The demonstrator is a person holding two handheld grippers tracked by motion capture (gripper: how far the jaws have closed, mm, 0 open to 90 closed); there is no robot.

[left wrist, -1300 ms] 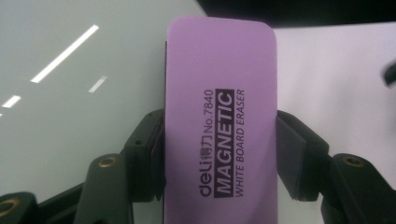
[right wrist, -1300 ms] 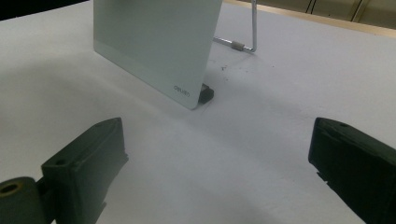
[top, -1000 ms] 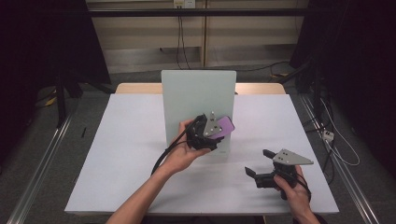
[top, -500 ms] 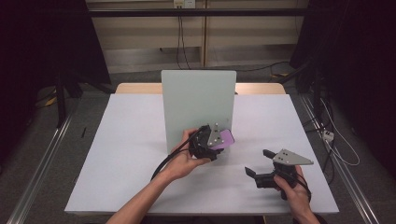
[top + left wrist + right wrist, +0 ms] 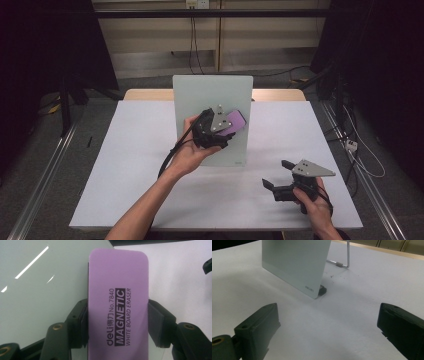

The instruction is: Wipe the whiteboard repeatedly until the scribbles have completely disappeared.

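Our left gripper point(image 5: 220, 131) is clamped on the purple eraser point(image 5: 117, 305), both pads squeezing its long sides, and we hold it flat against the face of the upright whiteboard point(image 5: 200, 100), toward the board's right edge and about halfway up. We judge we are mid-wipe, working the eraser across the board. Next we need to keep the felt side pressed evenly to the board and sweep without tipping the board back on its stand. Our right gripper point(image 5: 290, 182) rests on the white table point(image 5: 125, 165) in front of the board's lower right corner, jaws wide apart and holding nothing.
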